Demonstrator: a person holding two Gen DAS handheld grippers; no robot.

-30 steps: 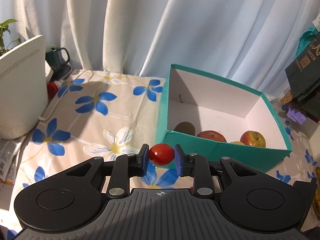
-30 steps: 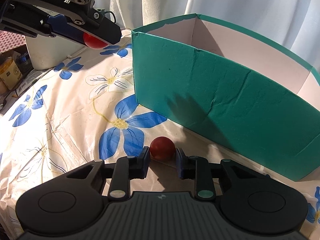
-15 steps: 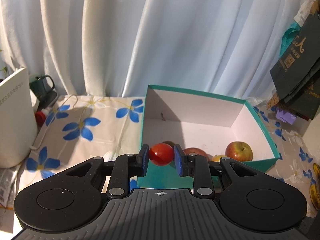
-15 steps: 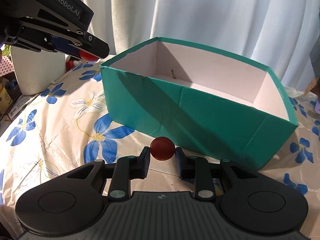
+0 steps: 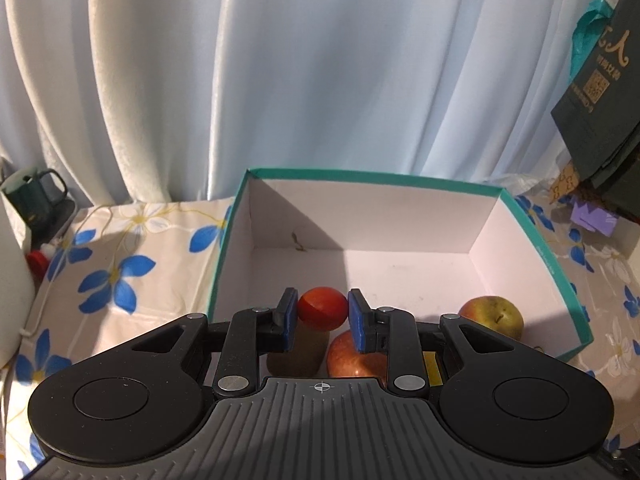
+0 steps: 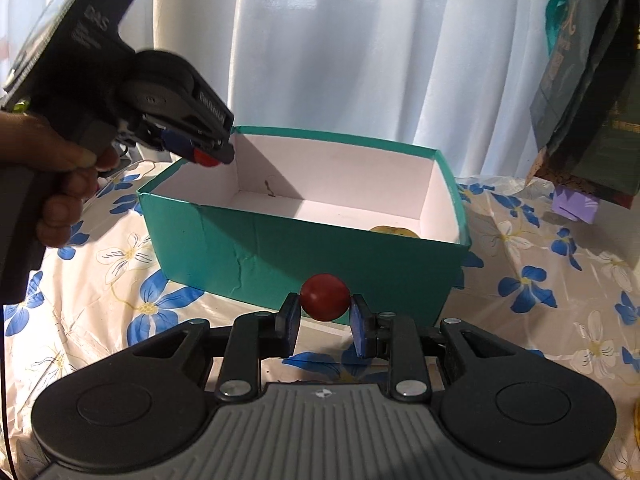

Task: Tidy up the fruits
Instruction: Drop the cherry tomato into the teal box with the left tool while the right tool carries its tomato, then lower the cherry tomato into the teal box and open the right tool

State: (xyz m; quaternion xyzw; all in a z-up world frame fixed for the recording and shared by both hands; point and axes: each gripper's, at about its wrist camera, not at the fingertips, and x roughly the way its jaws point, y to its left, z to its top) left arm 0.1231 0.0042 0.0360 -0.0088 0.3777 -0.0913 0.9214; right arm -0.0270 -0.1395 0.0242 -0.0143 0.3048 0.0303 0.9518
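Observation:
My left gripper (image 5: 322, 314) is shut on a small red tomato (image 5: 322, 307) and hangs over the near left part of the teal box (image 5: 400, 178). Inside the box lie a red apple (image 5: 352, 358), a red-yellow apple (image 5: 491, 316) and a brown fruit (image 5: 296, 350) partly hidden by the fingers. My right gripper (image 6: 325, 318) is shut on a darker red tomato (image 6: 325, 297), held above the cloth in front of the teal box (image 6: 304, 256). In the right wrist view the left gripper (image 6: 206, 156), in a person's hand (image 6: 60, 184), sits above the box's left corner.
A flowered tablecloth (image 6: 132, 280) covers the table. A white appliance (image 5: 12, 292) and a dark green mug (image 5: 38, 196) stand at the left. Dark paper bags (image 5: 600, 92) hang at the right, above a purple item (image 5: 594, 218). A white curtain (image 5: 300, 72) closes the back.
Both grippers rose and moved toward the box with their tomatoes. The left one went from beside the box's left wall to above its inside. The right tomato left the cloth.

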